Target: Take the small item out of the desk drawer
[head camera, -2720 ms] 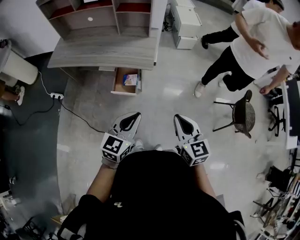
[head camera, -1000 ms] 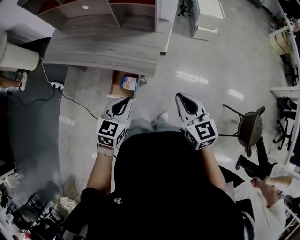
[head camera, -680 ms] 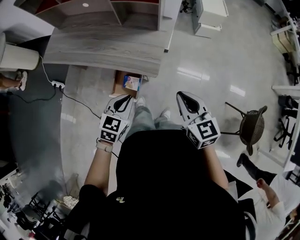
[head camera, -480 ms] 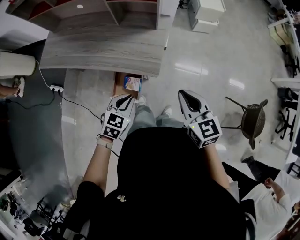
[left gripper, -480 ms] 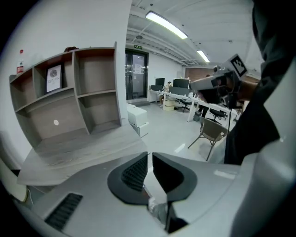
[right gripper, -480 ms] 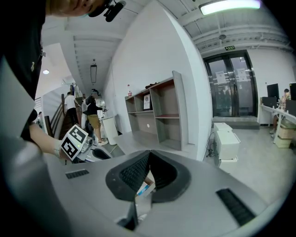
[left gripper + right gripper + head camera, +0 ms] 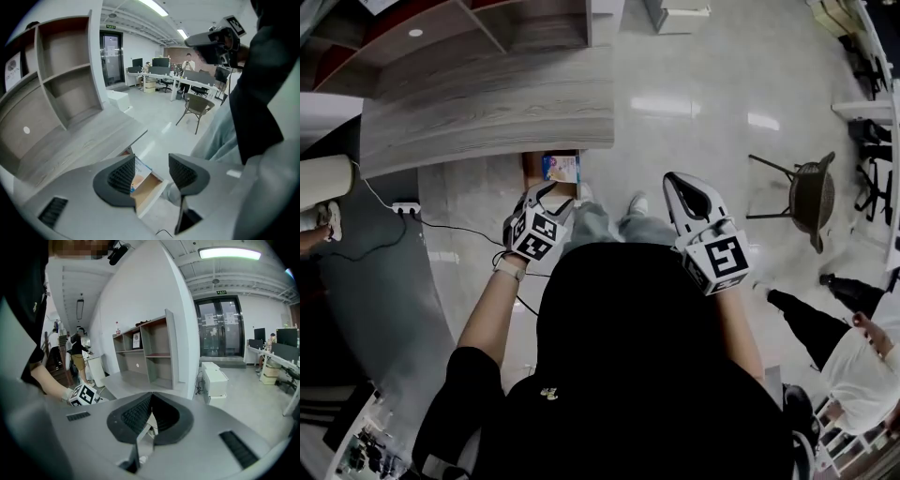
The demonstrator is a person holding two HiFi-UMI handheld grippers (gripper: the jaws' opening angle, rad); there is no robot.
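The wooden drawer stands pulled out under the grey desk. A small blue and orange box lies inside it. My left gripper hovers just short of the drawer, above the floor. Its jaws are opening and nothing is between them. In the left gripper view the box and the drawer show through the gap of the left gripper, still farther off. My right gripper is held to the right of the drawer, shut and empty, its jaws closed together in the right gripper view.
A shelf unit stands on the desk. A power strip with cables lies on the floor at the left. A wicker chair stands at the right, and a person is at the lower right. My own legs are below the drawer.
I have walked up to the desk, so the drawer is much closer. The left gripper has reached forward toward the drawer and its jaws have parted. The right gripper has stayed shut.
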